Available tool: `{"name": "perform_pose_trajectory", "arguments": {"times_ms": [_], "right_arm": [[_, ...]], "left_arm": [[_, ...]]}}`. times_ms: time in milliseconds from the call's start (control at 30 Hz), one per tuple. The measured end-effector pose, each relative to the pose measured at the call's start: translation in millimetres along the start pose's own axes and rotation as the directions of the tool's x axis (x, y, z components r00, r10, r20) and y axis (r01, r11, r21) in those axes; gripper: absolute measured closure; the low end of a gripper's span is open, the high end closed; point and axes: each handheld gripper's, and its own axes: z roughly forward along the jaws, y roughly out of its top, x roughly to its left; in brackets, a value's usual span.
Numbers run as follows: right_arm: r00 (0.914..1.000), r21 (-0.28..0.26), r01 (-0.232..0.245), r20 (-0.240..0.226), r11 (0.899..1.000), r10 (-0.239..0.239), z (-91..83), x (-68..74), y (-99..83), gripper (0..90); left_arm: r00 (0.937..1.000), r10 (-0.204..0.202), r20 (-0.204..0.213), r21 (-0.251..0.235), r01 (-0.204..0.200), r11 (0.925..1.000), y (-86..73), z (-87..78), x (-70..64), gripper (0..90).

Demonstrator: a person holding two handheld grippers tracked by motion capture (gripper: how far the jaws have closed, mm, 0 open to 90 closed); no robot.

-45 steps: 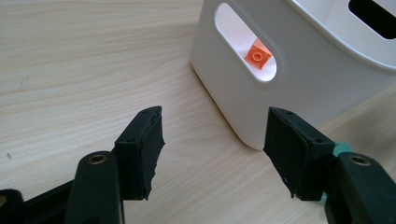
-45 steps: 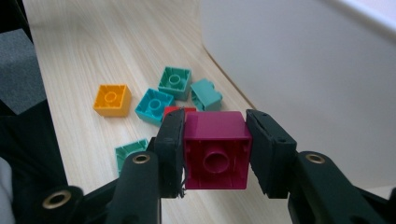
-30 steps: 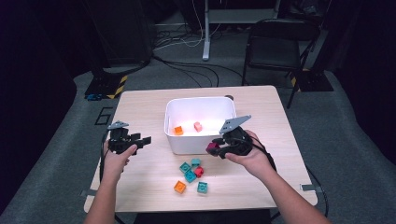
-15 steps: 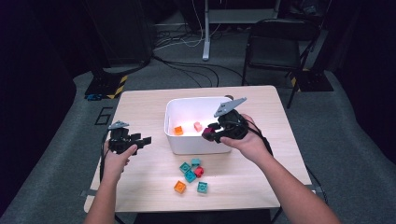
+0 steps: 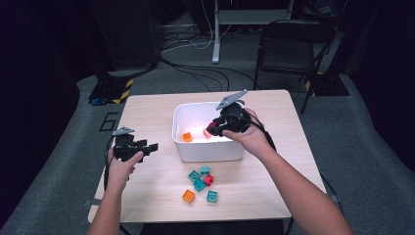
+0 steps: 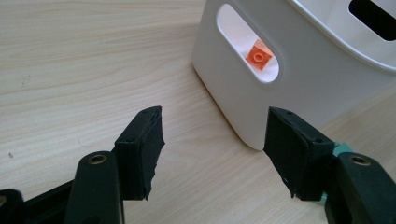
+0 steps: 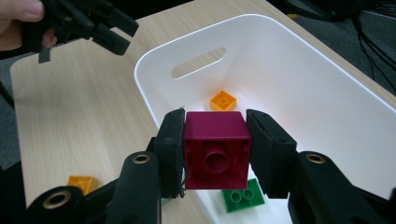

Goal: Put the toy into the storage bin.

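Right jaws: the right gripper (image 7: 215,149) is clamped on a dark red brick (image 7: 215,148), one pad pressed against each side, its hollow underside facing the camera.
Brick's place: held in the air over the near right part of the white bin (image 5: 182,147), above the rim, in the high view (image 5: 213,129).
Inside the bin: an orange brick (image 7: 222,101) on the floor at the left end, a green brick (image 7: 242,196) just below the held one.
Left jaws: the left gripper (image 6: 215,149) stands wide apart with nothing between the pads, low over the table, pointed at the bin's left end wall.
Bin handle: through its oval slot (image 6: 247,42) the orange brick shows.
Left hand's position: well to the left of the bin, near the table's left edge (image 5: 131,147).
Loose bricks: a small cluster of teal, red and orange pieces (image 5: 200,182) on the near side of the bin.
Surface: a pale wood-grain table (image 5: 147,112), square-cornered, bare around the bin.
Room: dim, grey carpet, black cables (image 5: 195,73) trailing on the floor beyond the table, a dark folding chair (image 5: 286,49) at far right.
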Motion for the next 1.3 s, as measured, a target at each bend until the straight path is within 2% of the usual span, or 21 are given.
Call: {"name": "perform_pose_trajectory", "arguments": {"times_ms": [100, 333, 467, 700, 800, 1000, 1300], "right_arm": [[0.9998, 0.008, -0.018, 0.006, 1.0, 0.018, 7.4, -5.1, 5.4, 58.4], [0.9997, 0.035, -0.02, 0.017, 0.999, 0.019, 25.5, -19.1, 13.0, 58.4], [0.999, 0.027, -0.042, 0.019, 0.999, 0.041, 33.6, -23.9, 17.5, 58.4], [0.9989, 0.048, -0.04, 0.026, 0.998, 0.039, 49.1, -31.5, 22.5, 58.4], [0.9984, 0.06, -0.051, 0.026, 0.997, 0.049, 57.3, -35.0, 22.8, 58.4], [0.9987, 0.068, -0.042, 0.032, 0.997, 0.04, 74.7, -43.4, 21.5, 58.3], [0.9964, 0.091, -0.077, 0.044, 0.993, 0.073, 85.6, -51.4, 19.4, 57.8]], "left_arm": [[1.0, -0.004, 0.001, -0.004, 0.004, 1.0, -0.1, -0.2, 0.4, 36.9], [1.0, 0.001, 0.002, 0.001, -0.001, 1.0, -0.2, 0.2, 0.4, 36.9], [1.0, -0.001, 0.003, -0.001, 0.001, 1.0, -0.1, 0.2, 0.5, 36.9], [1.0, -0.004, 0.004, -0.003, 0.004, 1.0, -0.1, -0.6, 1.1, 36.9], [1.0, -0.005, 0.005, -0.002, 0.005, 1.0, -0.1, -0.8, 1.3, 36.9], [0.9999, -0.009, 0.005, -0.006, 0.009, 0.9999, -0.2, -1.8, 2.2, 36.9], [1.0, -0.005, 0.005, -0.008, 0.005, 1.0, -0.3, -1.6, 1.1, 36.9]]}}
